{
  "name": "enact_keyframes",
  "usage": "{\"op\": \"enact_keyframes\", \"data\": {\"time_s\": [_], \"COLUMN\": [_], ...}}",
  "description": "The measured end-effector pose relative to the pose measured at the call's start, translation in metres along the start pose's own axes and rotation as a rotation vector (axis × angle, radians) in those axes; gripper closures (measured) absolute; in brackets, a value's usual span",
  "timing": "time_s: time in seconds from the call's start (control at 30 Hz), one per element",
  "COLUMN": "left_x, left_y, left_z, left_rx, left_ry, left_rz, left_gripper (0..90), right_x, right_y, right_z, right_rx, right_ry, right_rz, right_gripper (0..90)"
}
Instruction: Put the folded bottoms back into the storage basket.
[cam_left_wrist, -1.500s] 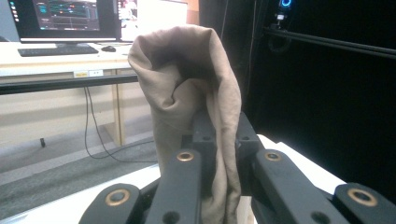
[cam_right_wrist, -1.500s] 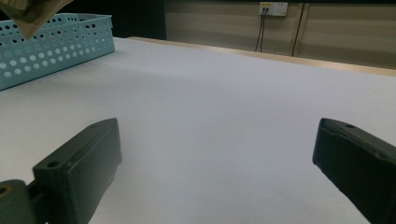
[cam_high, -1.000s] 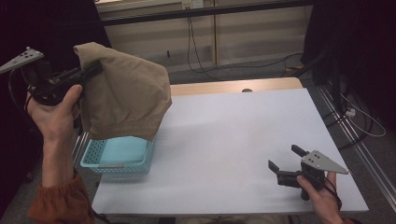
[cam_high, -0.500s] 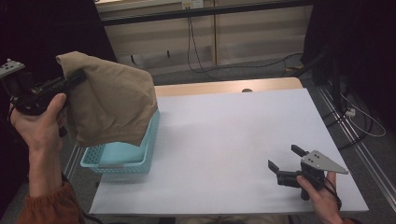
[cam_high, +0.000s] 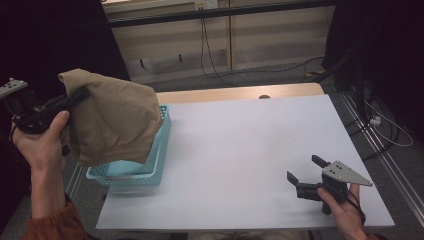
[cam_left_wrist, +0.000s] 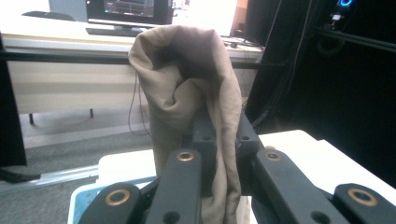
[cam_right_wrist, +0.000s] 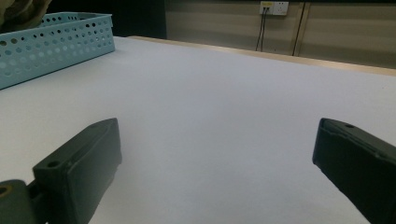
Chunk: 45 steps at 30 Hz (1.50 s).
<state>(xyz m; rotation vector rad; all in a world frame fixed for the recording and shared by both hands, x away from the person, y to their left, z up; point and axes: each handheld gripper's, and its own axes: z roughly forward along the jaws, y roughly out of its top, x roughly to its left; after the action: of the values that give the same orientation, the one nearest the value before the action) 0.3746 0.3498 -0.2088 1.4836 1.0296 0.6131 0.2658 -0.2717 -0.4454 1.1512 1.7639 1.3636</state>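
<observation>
Hanging from the left gripper (cam_high: 75, 95), the tan cloth (cam_high: 112, 120) droops in soft folds above the light blue perforated plastic basket (cam_high: 159, 165) at the left edge of the bench (cam_high: 250, 150). The jaws are clamped tight on a bunched fold near the top of the fabric, and the left gripper view shows the cloth (cam_left_wrist: 187, 93) rising between them in a rumpled hood. It looks like a light, limp woven piece, matte and a little brushed, so I'd judge it will sag, swing and slide rather than hold any shape; a pinch on a gathered, doubled-over fold is the sensible place to take it, since a single layer could slip out. The basket seems rigid and thin-walled, dotted with round holes (cam_right_wrist: 56, 42). Over at the near right, the right gripper (cam_high: 306, 175) rests on the smooth white bench top with its jaws spread wide and nothing between them.
</observation>
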Motion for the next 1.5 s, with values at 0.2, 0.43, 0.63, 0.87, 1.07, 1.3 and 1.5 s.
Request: {"op": "enact_keyframes", "data": {"time_s": [0.2, 0.43, 0.63, 0.87, 1.07, 1.3, 1.5], "left_x": [0.004, 0.014, 0.023, 0.038, 0.043, 0.054, 0.054], "left_y": [-0.013, -0.026, -0.041, -0.049, -0.056, -0.060, -0.067], "left_z": [0.000, 0.010, 0.022, 0.023, 0.024, 0.029, 0.047], "left_rx": [0.017, 0.057, 0.089, 0.116, 0.137, 0.170, 0.188], "left_ry": [0.002, 0.004, 0.028, 0.056, 0.097, 0.110, 0.116], "left_rz": [-0.020, -0.049, -0.064, -0.092, -0.097, -0.088, -0.057], "left_gripper": [84.3, 84.4, 84.4, 84.4, 84.3, 84.3, 84.3], "right_x": [0.000, 0.001, -0.001, 0.000, 0.001, 0.001, 0.001], "right_y": [0.000, 0.000, 0.000, 0.000, 0.000, 0.000, 0.000], "right_z": [0.000, 0.001, 0.000, 0.001, 0.001, 0.001, 0.001], "right_rx": [-0.001, 0.000, -0.001, 0.000, 0.001, 0.000, 0.002], "right_ry": [0.000, 0.002, -0.001, 0.002, 0.004, 0.003, 0.004], "right_rz": [0.001, 0.003, 0.006, 0.002, -0.003, 0.000, -0.004], "right_gripper": [1.4, 1.4, 1.4, 1.4, 1.4, 1.4, 1.4]}}
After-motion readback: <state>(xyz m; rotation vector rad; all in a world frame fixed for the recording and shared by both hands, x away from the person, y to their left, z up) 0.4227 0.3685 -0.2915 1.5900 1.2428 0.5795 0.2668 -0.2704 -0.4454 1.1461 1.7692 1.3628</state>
